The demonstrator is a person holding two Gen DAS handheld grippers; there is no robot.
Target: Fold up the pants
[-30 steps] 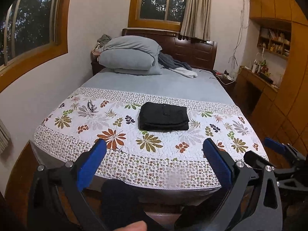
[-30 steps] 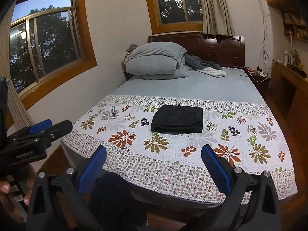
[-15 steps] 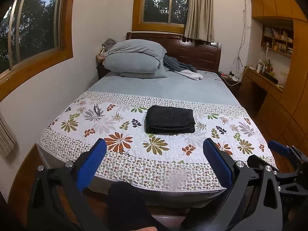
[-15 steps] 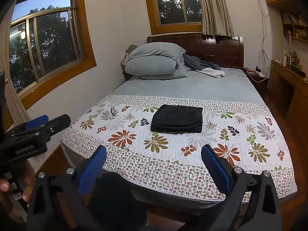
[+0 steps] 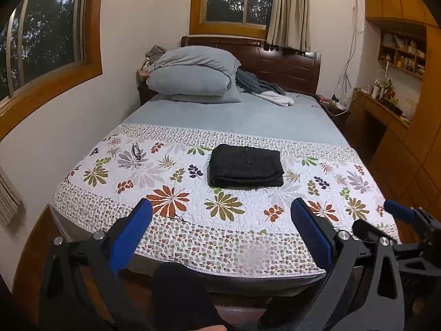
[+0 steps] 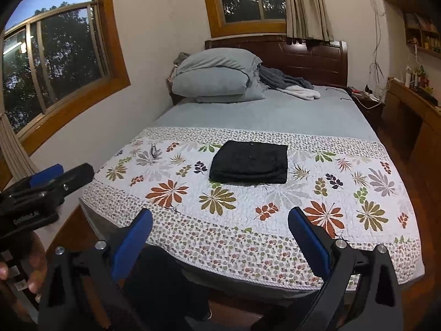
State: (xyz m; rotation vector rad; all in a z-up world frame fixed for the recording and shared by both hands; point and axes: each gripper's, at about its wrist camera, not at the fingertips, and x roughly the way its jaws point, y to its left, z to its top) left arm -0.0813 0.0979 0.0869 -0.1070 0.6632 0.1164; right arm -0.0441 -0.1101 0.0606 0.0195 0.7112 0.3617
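We hold the left gripper (image 5: 220,230) and right gripper (image 6: 220,233) spread wide and empty, short of the bed's foot. The black pants (image 5: 245,165), folded into a flat stack, lie ahead of both on the floral quilt (image 5: 171,182). Only our left view shows the bookshelf (image 5: 401,53) up to its right. Only our right view shows pale lettering on the other tool's body, too blurred to read.

Both grippers (image 5: 220,226) slightly farther back.
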